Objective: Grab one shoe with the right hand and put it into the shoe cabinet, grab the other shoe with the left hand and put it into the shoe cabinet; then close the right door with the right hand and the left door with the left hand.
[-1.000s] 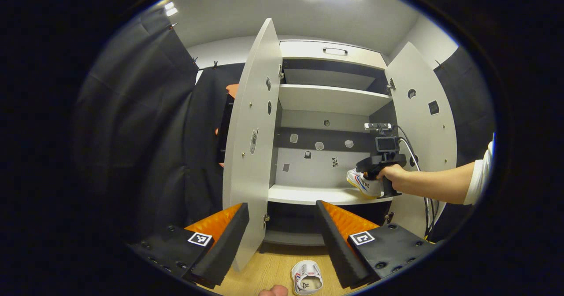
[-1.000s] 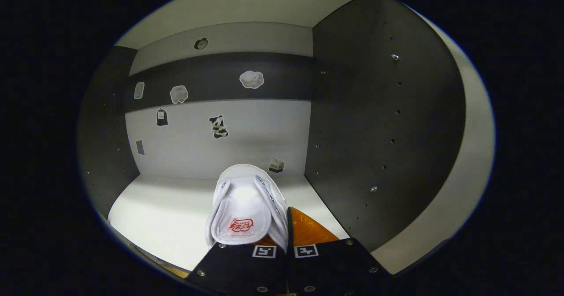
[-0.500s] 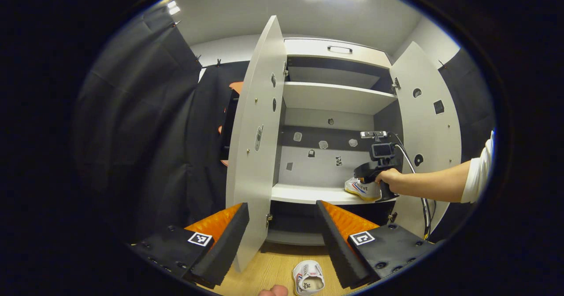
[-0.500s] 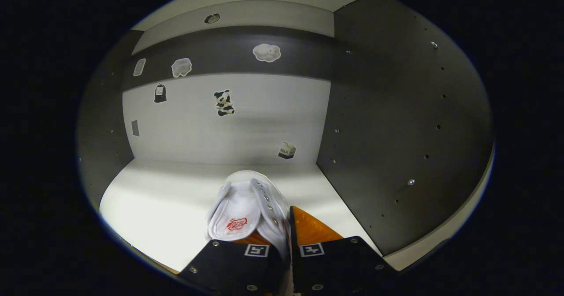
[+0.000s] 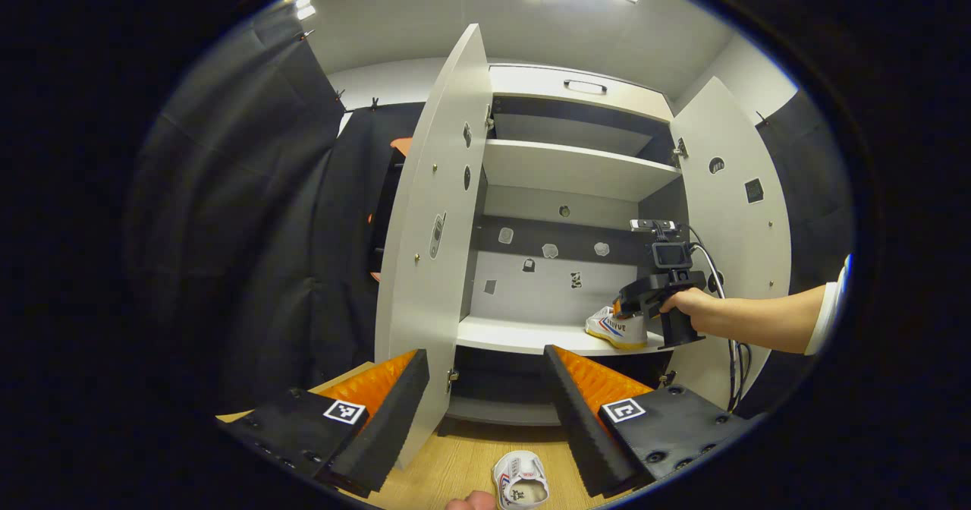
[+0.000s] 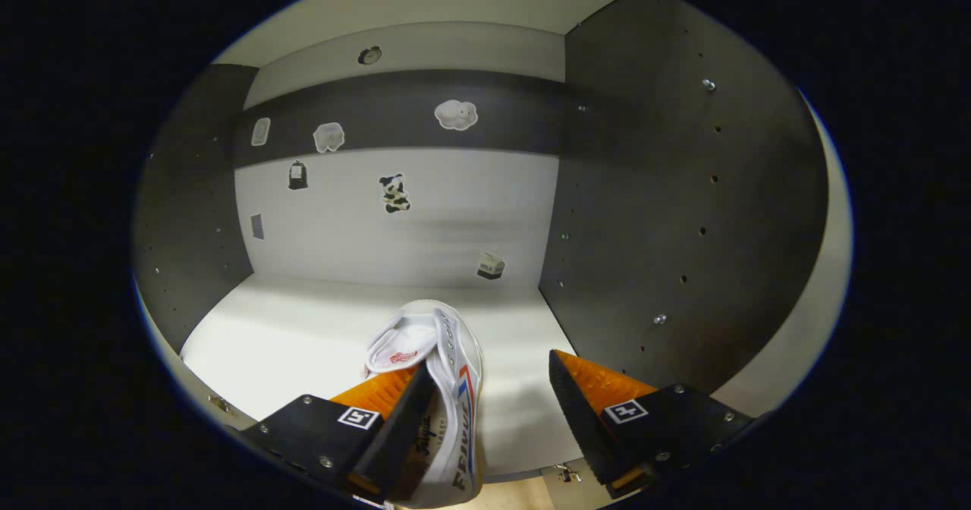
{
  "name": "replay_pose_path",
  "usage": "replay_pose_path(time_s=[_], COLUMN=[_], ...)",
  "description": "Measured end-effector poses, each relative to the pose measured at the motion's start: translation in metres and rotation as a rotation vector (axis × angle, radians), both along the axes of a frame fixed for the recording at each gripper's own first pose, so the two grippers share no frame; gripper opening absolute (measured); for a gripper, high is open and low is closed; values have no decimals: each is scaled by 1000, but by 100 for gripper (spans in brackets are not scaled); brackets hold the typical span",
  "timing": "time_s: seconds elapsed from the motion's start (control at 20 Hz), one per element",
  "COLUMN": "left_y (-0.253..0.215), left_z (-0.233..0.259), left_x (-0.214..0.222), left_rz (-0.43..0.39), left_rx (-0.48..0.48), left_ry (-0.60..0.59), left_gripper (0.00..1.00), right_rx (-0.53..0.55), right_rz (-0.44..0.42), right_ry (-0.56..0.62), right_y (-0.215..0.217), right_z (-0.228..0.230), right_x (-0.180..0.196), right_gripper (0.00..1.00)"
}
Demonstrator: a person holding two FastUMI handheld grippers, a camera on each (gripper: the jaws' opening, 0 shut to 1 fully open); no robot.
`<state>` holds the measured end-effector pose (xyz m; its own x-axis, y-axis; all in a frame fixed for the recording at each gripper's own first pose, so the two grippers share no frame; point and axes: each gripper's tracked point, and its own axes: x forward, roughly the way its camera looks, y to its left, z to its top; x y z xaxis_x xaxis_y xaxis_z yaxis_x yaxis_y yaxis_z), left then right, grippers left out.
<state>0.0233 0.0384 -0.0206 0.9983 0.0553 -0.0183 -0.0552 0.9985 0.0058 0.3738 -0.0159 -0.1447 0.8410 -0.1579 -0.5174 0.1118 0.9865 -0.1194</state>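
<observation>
**Your left claw is the one nearer to the shoe on the floor; it lies just below and between the fingers.**

In the left gripper view, your left claw is open and holds nothing. The second shoe lies on the wooden floor at the bottom centre of the frame, its opening turned up and its long axis running roughly away from you toward the shoe cabinet; I judge you must lower the claw almost straight down to reach it. It is a small white sneaker with red and blue marks. In the right gripper view, your right claw is spread open, and the first shoe rests on the white shelf, at the lower centre, leaning on the left finger and apart from the right finger. Both doors stand open.
</observation>
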Motion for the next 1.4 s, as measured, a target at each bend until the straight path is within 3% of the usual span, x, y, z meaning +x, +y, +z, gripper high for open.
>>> replay_pose_path(time_s=[0.25,0.45,0.75,0.8,0.85,0.9,0.95,1.2,1.4], left_y=[-8,-11,-15,-17,-19,-21,-24,-28,-32], left_z=[3,0,-4,-6,-8,-10,-12,-38,-84], left_x=[0,-4,-10,-9,-8,-8,-9,-10,-6], left_rz=[-20,-25,-38,-42,-47,-52,-58,-63,-83], left_rx=[-1,-6,10,12,13,12,11,30,85], left_ry=[-10,0,14,19,26,32,37,89,184], left_gripper=[97,97,98,98,98,98,98,97,97], right_rx=[37,80,124,119,114,115,110,19,45], right_rz=[105,198,234,230,223,220,218,200,148], right_ry=[-110,-244,-431,-456,-478,-496,-501,-541,-535], right_y=[30,61,69,65,61,59,57,38,22], right_z=[49,97,147,151,154,155,152,120,93], right_x=[-34,-82,-168,-182,-197,-212,-228,-291,-325], right_gripper=[93,93,93,98,89,98,93,93,93])
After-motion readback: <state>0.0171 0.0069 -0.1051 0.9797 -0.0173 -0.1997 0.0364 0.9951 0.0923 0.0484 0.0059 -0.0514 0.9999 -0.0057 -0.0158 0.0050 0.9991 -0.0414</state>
